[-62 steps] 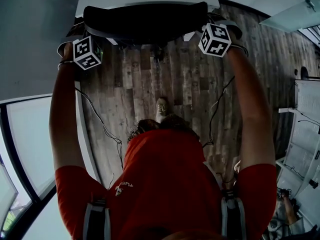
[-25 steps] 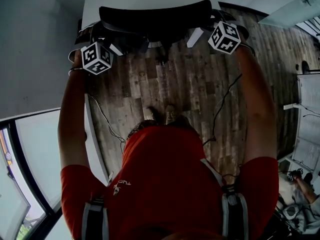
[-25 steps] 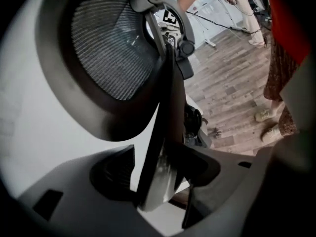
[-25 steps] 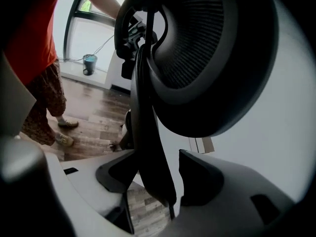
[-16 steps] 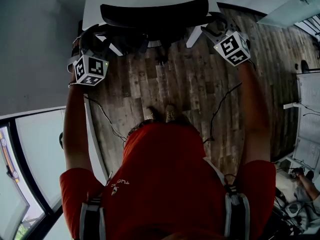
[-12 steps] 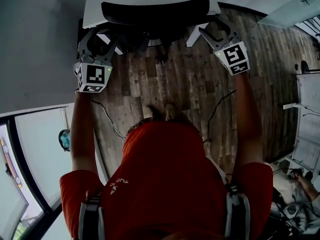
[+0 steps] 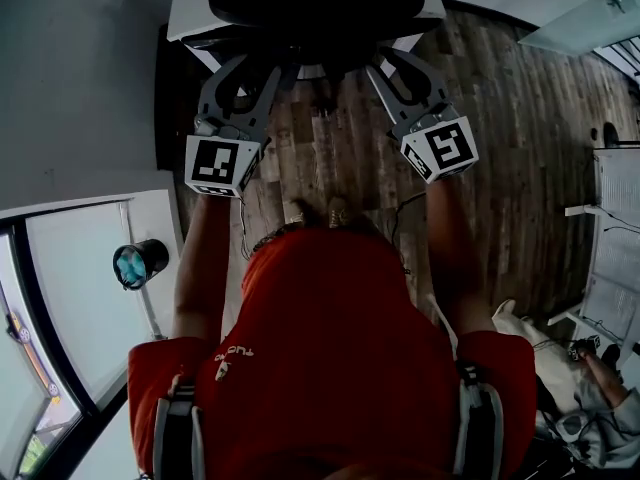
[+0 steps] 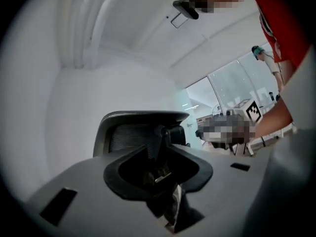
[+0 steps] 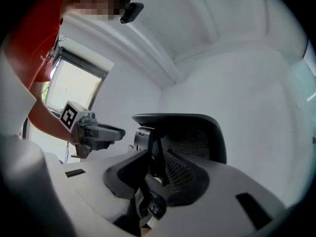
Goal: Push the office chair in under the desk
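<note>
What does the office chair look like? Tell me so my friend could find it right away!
Look to the far end of the brown wooden floor, where the white desk stands. The office chair sits right at the desk's near edge. It is the only black curved shape there, and its back is mesh.
</note>
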